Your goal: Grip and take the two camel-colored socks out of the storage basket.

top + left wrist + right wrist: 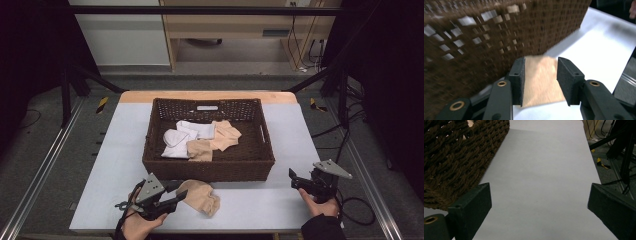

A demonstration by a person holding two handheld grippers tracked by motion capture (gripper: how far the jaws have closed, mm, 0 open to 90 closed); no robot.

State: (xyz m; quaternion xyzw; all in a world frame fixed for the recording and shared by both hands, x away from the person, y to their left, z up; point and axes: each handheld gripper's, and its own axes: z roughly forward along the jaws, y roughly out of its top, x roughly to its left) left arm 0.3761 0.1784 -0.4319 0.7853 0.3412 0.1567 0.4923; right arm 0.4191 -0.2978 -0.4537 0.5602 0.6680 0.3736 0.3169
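1. My left gripper (541, 82) stands half open, its pads either side of a soft tan sock (541, 80) lying flat on the table (110, 165), not pinching it.
2. My right gripper (539, 212) gapes wide over bare tabletop, holding nothing.
3. Just beyond both, the woven brown basket (165, 167) holds white and tan socks (200, 139).

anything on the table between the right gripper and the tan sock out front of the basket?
No. In the high view, bare table runs from the right gripper to the tan sock. The basket sits behind that stretch, not in it.
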